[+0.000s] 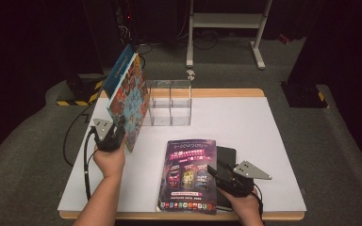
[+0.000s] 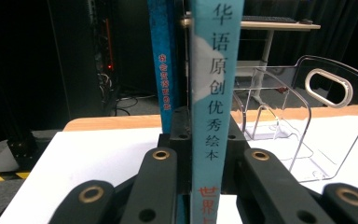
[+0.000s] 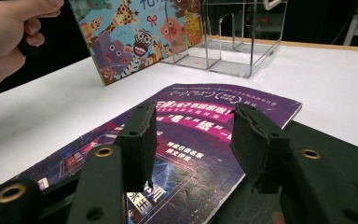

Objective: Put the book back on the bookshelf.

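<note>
My left gripper (image 1: 118, 133) (image 2: 207, 140) is shut on the lower edge of a picture book (image 1: 129, 101) (image 2: 212, 93) with cartoon animals on its cover (image 3: 135, 37) and holds it upright and tilted over the table's left side. A darker blue book (image 1: 120, 66) (image 2: 163, 70) rises right beside it; whether it is in the grip too I cannot tell. A purple magazine (image 1: 188, 174) (image 3: 214, 100) lies flat near the front edge, partly on a black book (image 1: 227, 155) (image 3: 335, 140). My right gripper (image 1: 214, 170) (image 3: 193, 126) hovers open just above the magazine's right edge.
A clear plastic divided organizer (image 1: 169, 101) (image 2: 307, 126) (image 3: 233, 42) stands at the back middle of the white table (image 1: 245, 122). A white metal stand (image 1: 226, 21) is on the floor behind. The person's left hand (image 3: 4, 37) is beside the held books.
</note>
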`<state>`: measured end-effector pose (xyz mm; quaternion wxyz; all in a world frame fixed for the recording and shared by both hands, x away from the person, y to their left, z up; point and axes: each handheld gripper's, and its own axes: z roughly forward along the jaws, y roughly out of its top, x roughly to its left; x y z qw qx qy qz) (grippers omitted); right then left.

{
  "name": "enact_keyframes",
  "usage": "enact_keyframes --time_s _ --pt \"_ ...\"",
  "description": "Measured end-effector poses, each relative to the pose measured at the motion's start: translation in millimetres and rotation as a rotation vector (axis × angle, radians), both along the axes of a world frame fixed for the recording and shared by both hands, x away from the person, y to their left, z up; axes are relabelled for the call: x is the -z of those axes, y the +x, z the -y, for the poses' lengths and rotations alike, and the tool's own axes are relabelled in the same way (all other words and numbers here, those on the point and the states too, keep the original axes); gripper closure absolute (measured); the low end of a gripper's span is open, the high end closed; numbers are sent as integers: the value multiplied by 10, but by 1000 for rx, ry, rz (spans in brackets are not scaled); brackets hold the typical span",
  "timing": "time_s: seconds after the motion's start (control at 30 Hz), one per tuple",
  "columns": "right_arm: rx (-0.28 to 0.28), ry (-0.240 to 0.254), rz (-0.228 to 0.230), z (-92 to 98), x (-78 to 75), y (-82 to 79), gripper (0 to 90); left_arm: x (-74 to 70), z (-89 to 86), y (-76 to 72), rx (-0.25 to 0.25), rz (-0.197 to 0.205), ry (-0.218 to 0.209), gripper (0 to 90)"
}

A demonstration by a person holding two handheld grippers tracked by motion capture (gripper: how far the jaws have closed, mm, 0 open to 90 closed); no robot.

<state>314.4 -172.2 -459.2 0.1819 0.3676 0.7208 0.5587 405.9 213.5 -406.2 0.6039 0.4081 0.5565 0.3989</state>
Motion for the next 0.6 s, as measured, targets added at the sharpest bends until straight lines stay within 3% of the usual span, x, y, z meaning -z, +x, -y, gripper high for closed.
enact_keyframes --time_s 0.2,0.6 --pt "0 3 -2 6 3 6 499 3 15 1 -4 4 19 802" --pt "-1 2 -3 0 7 9 501 8 -10 -1 -7 7 14 798"
